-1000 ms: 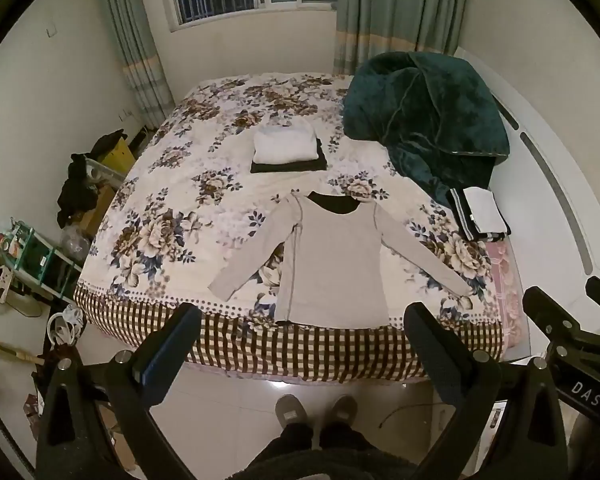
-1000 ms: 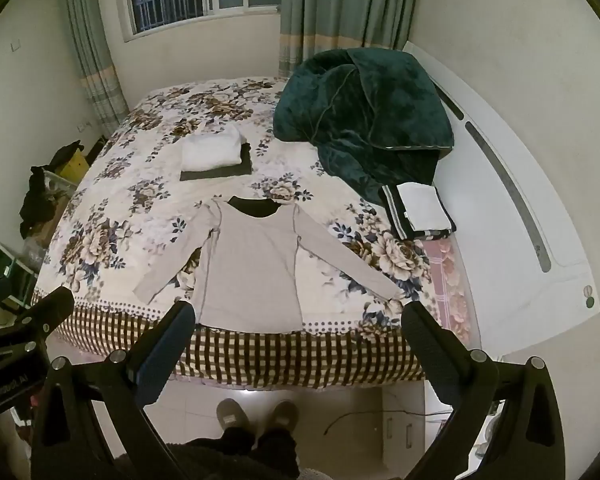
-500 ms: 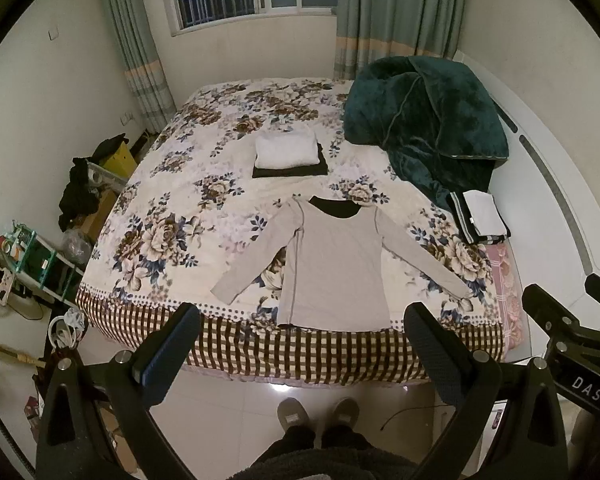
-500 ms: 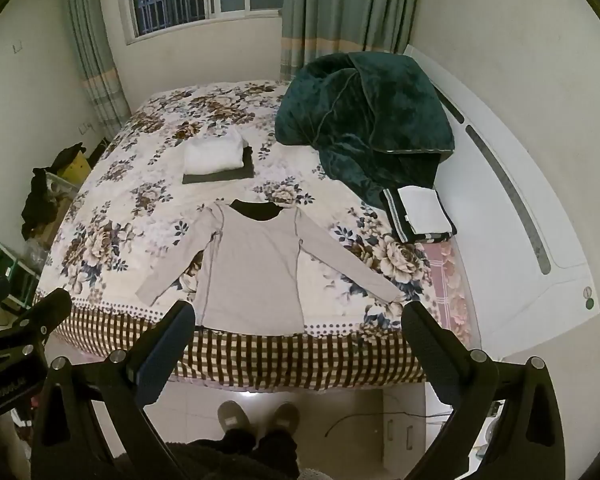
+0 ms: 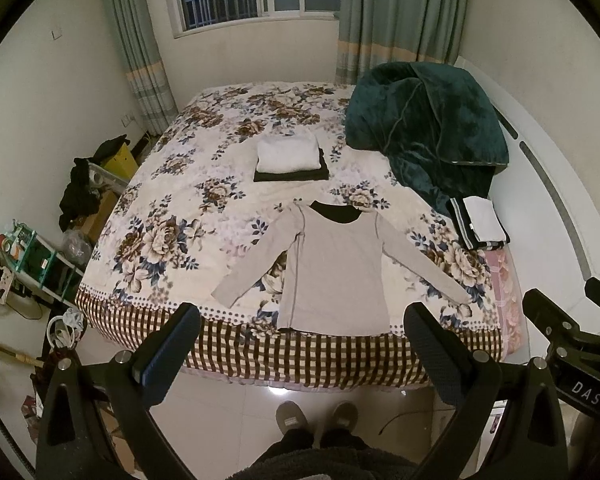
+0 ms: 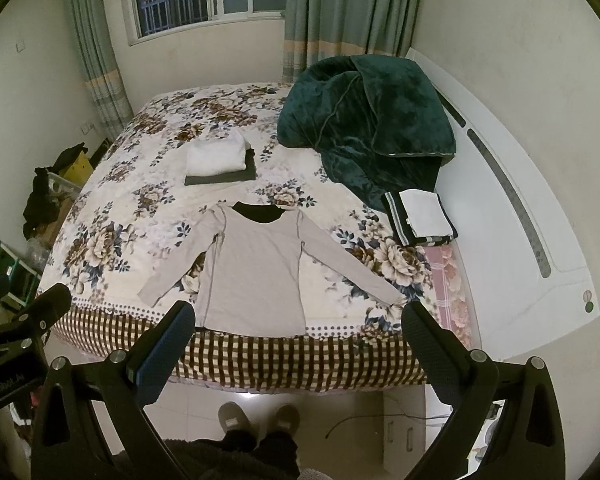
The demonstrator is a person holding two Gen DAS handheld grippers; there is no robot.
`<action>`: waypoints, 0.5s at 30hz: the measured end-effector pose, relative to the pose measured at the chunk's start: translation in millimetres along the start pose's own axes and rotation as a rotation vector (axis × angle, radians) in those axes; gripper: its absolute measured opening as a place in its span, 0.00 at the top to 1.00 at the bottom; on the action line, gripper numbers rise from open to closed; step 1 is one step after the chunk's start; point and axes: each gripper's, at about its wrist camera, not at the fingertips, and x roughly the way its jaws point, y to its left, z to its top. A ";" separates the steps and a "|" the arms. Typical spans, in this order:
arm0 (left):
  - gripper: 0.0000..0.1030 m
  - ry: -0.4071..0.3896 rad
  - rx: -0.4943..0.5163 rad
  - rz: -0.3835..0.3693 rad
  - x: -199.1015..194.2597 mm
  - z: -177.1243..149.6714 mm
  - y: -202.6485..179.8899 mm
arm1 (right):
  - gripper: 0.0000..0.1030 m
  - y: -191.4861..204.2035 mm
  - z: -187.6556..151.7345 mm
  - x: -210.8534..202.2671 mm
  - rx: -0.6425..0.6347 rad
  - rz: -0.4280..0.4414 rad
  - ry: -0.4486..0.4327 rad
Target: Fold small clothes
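the left gripper (image 5: 300,356) and right gripper (image 6: 300,352) hang above the floor at the foot of the bed (image 5: 308,360), jaws spread wide and holding nothing. nearest on the checked and floral quilt lies the grey top (image 5: 336,268), thin, soft knit, flat with both sleeves spread, not yet folded. farther back sits a folded stack (image 5: 290,158), white over dark, so some clothes look done. a plush green blanket (image 5: 428,132) is heaped at the right.

One grey shirt (image 5: 332,268) lies spread out. Two folded stacks: one mid-bed (image 5: 290,158), one by the headboard (image 5: 480,222). One green blanket (image 5: 428,132), two slippers (image 5: 292,418), two curtains (image 5: 400,8).
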 end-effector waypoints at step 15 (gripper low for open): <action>0.00 -0.006 -0.002 -0.003 -5.8 13.5 3.0 | 0.00 0.9 8.0 -4.9 0.000 -0.002 -0.004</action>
